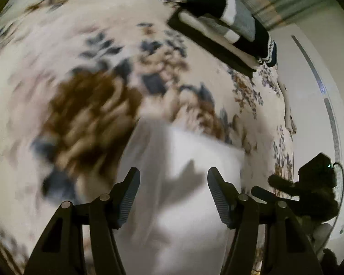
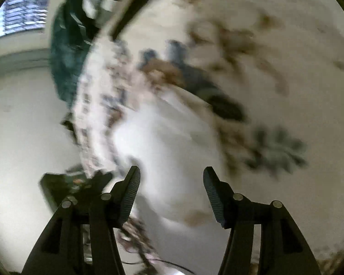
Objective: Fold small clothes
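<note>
The white cloth [image 1: 183,160] lies on the floral bedspread [image 1: 68,57], close under both tools, near the bedspread's right edge where the pale floor [image 1: 314,57] begins. Seen from the left wrist, it is a pale, roughly squared piece, blurred, with a dark shadow across its near part. The left hand-held gripper [image 1: 173,176] hangs just above it with its fingers spread wide and nothing between them.

From the right wrist the same cloth [image 2: 167,151] shows as a bright white patch on the bedspread [image 2: 275,45], again blurred. The right hand-held gripper [image 2: 172,176] is also spread wide over it, holding nothing. I cannot tell whether either tool touches the fabric.

At the far right of the bedspread sits a stack of folded clothes [image 1: 231,16], dark, grey and white pieces piled together, well apart from the white cloth. In the left wrist view the right hand-held gripper [image 1: 286,188] appears as a dark shape at the near right, by the bed's edge. A window [image 2: 23,9] shows at the far left in the right wrist view.
</note>
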`<state>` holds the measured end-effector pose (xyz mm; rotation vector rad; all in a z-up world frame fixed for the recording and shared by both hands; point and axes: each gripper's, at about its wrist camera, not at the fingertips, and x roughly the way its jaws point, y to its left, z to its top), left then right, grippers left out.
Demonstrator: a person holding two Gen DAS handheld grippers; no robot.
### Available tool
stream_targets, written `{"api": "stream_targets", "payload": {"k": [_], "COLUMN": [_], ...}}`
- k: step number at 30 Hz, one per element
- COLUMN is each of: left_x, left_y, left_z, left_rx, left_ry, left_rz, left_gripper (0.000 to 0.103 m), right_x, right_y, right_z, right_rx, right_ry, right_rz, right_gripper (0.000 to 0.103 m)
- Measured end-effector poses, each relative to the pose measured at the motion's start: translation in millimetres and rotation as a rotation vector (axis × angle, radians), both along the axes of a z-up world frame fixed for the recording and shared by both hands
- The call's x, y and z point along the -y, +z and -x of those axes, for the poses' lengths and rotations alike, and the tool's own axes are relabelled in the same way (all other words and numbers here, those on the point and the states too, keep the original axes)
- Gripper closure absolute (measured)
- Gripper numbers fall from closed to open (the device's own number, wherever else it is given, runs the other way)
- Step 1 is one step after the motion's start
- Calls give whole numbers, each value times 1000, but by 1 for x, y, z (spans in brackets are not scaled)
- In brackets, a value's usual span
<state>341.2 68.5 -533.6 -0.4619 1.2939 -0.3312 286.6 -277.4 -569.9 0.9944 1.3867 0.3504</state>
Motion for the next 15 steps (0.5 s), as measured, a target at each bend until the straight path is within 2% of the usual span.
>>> {"api": "stream_targets", "payload": {"k": [1,3,5,6,7,9,11,15], "left_x": [4,13,11,4,-5,-18,-30,-25], "left_y": [-4,-17,-28,-29,-25,-12,-2,-20], "left_z": [-8,-26,-37,-38,-36,-27,-7,20], "left_rx": [-5,-28,-59,-79,-82,-73,-78,-169], "left_ry": [-7,-38,-37,-19,6,34,46,24], "left_rz": [-12,-47,-102,-85,-61,-28,-30,-32], "left_gripper": [44,44,44,44,44,44,44,46], "right_x": [-2,-4,0,5,13,27,29,14], "right_y": [-4,-20,-44,-50,-50,-36,-19,-3], "right_z": [-10,-33,-55,-62,-66,-66,-60,-25], "right_rx": [9,-8,-77,-115,-123,-105,-83,-103], "right_ry": [-15,-35,-56,-69,-88,-124,-104,6], "right_rz": [-32,-11,154,252,308,303,253,222], "right_gripper": [43,45,49,50,50,49,49,49]}}
